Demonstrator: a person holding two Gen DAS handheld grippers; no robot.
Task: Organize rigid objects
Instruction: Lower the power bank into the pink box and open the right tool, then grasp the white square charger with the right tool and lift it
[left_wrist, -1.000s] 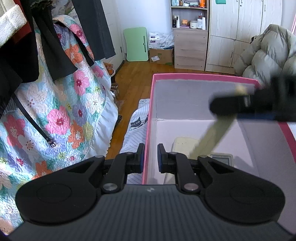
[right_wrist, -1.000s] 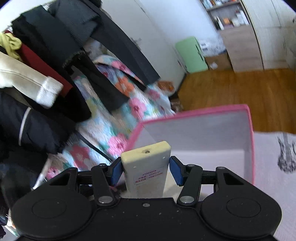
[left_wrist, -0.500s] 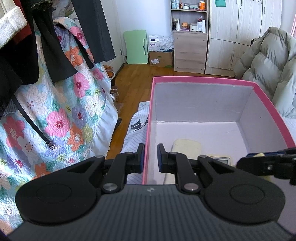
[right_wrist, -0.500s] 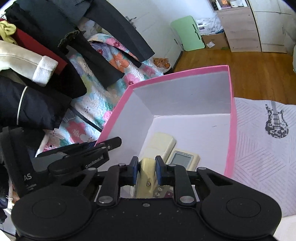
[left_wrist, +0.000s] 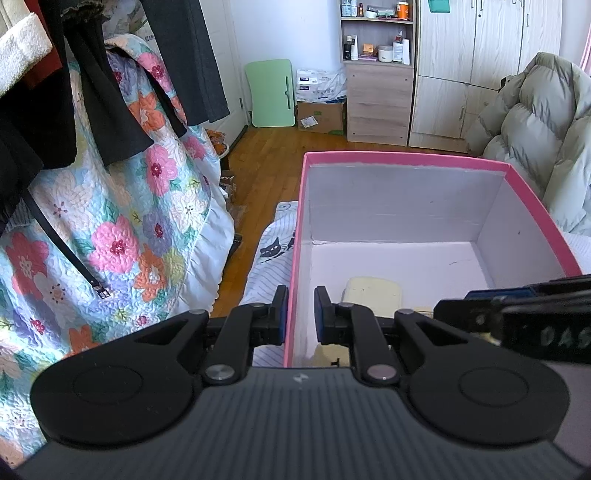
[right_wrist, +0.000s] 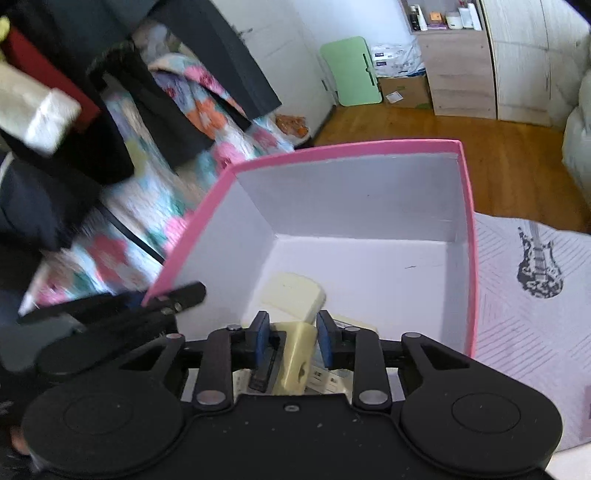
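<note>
Two hand-held grippers in my views | my left hand-held gripper (left_wrist: 298, 314) is pinched on the left wall of the pink-rimmed white cardboard box (left_wrist: 406, 160); my right hand-held gripper (right_wrist: 291, 336) is opening, pads just clear of the cream plastic remote (right_wrist: 297, 356) between them | remote tilted inside the box, over other cream remotes (right_wrist: 293, 295)

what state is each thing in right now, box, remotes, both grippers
pink box: open, no lid, upright
left gripper: shut on the pink box wall
right gripper: jaws opening, cream remote between them
cream remote: inside the box, tilted, being let go
other remotes: lying on the box floor
</note>
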